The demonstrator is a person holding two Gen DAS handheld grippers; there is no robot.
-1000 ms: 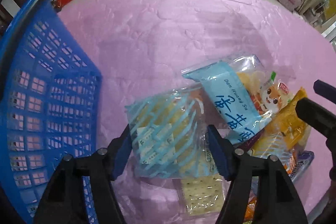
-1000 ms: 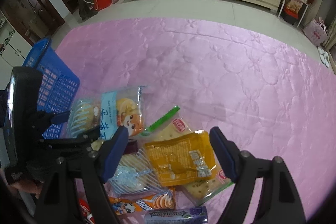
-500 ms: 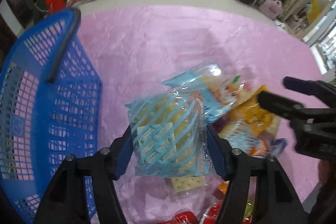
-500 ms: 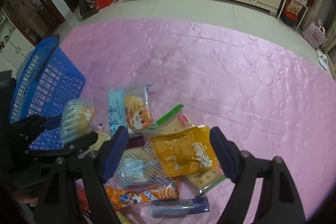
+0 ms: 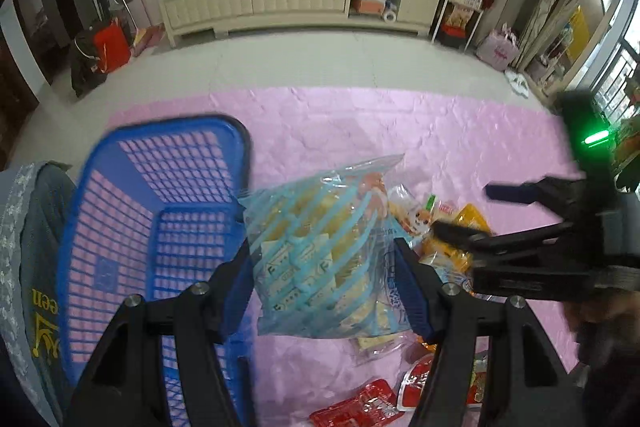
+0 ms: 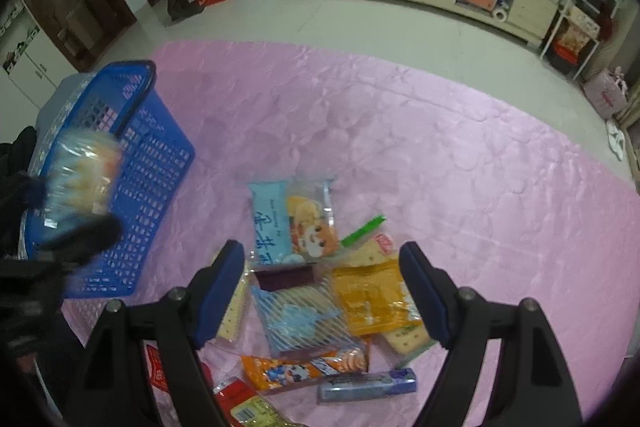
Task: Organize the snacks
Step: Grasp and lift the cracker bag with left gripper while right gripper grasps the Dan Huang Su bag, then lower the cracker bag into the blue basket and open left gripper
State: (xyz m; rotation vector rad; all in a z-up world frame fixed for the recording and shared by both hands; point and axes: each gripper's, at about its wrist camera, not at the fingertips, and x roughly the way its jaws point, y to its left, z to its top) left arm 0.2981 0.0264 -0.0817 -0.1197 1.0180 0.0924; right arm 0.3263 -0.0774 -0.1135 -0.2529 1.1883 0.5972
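- Left tongs point(image 5: 324, 267) are gripping a blue-striped snack bag point(image 5: 320, 251) beside the blue basket point(image 5: 160, 187).
- Right tongs point(image 6: 322, 291) are hovering wide over the snack pile point(image 6: 320, 287) on the pink mat point(image 6: 440, 155).

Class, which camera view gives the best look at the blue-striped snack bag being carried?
The left wrist view: the blue-striped snack bag fills the centre, sharp, clamped between the left gripper jaws beside the blue basket. The right wrist view shows it only as a small blur at the left edge.
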